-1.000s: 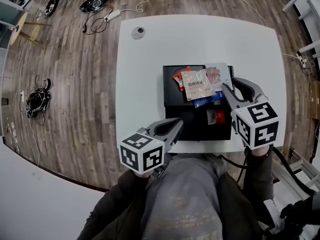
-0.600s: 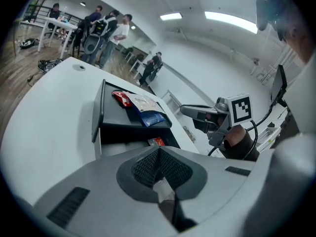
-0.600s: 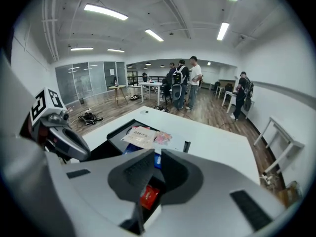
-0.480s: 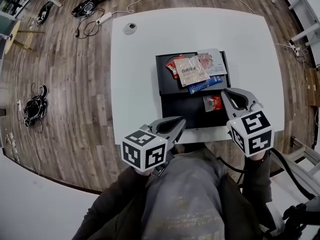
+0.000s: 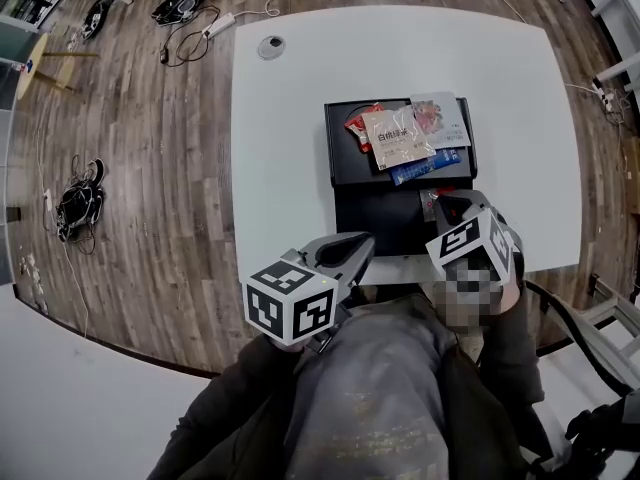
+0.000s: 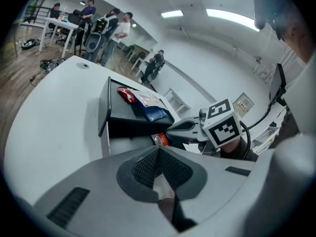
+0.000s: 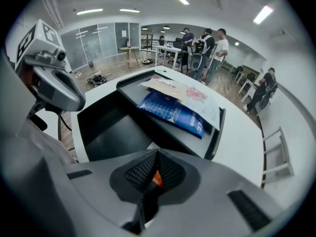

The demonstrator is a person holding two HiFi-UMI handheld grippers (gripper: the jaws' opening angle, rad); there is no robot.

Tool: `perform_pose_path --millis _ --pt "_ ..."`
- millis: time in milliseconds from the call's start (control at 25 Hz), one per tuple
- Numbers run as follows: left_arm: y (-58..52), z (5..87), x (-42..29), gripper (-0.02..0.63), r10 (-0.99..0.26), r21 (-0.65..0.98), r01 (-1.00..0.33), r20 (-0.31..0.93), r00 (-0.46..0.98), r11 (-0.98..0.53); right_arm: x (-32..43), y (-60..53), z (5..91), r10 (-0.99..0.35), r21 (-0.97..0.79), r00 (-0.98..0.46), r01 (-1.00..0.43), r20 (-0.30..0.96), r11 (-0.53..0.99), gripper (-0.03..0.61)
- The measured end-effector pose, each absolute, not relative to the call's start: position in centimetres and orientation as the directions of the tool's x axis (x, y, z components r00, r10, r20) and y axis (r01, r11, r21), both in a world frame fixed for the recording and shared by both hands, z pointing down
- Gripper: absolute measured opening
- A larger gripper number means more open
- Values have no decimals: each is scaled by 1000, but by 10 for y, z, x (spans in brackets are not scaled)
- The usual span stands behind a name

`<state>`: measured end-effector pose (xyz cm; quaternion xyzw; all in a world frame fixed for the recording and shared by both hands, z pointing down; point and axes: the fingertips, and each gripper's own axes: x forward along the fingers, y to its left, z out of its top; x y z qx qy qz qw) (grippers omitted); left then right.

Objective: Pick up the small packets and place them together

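Observation:
Several packets lie piled on the raised black tray (image 5: 340,163): a red one (image 5: 357,128), a beige one (image 5: 397,138), a white and pink one (image 5: 440,118) and a blue one (image 5: 427,166). On the lower black box (image 5: 380,223) my right gripper (image 5: 438,206) points steeply down, shut on a small red packet (image 5: 430,202). An orange-red sliver of that packet (image 7: 156,177) shows between the pads in the right gripper view. My left gripper (image 5: 350,253) hovers over the table's near edge with its jaws together and nothing in them. It sees the small red packet (image 6: 160,139) under the right gripper (image 6: 174,131).
The white table (image 5: 280,168) has a round cable port (image 5: 271,46) at its far left. Cables and power strips lie on the wood floor (image 5: 190,28). Several people stand at desks far off (image 6: 111,28). The person's lap sits below the near edge.
My right gripper has swung down and toward the near side, onto the small red packet on the lower box. The left gripper has hardly moved.

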<state>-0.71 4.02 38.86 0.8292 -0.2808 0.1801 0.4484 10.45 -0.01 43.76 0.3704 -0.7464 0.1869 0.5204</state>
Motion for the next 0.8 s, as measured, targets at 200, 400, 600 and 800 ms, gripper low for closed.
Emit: perform_pose_path --millis 200,400,600,800 --pt "31 393 -11 -8 -325 645 -644 557 765 -411 114 2 470 -248 177 -27 -625 968 760 5" --pt "27 396 -32 -8 -362 644 -667 561 744 -374 107 10 486 -167 161 38 -547 985 821 5" --pt "26 400 -44 -8 -384 644 -684 569 727 -342 72 8 488 -151 113 -38 -494 988 862 5" --pt "28 401 -59 -8 -409 638 -705 581 704 -309 17 10 484 -140 35 -202 -450 969 892 4"
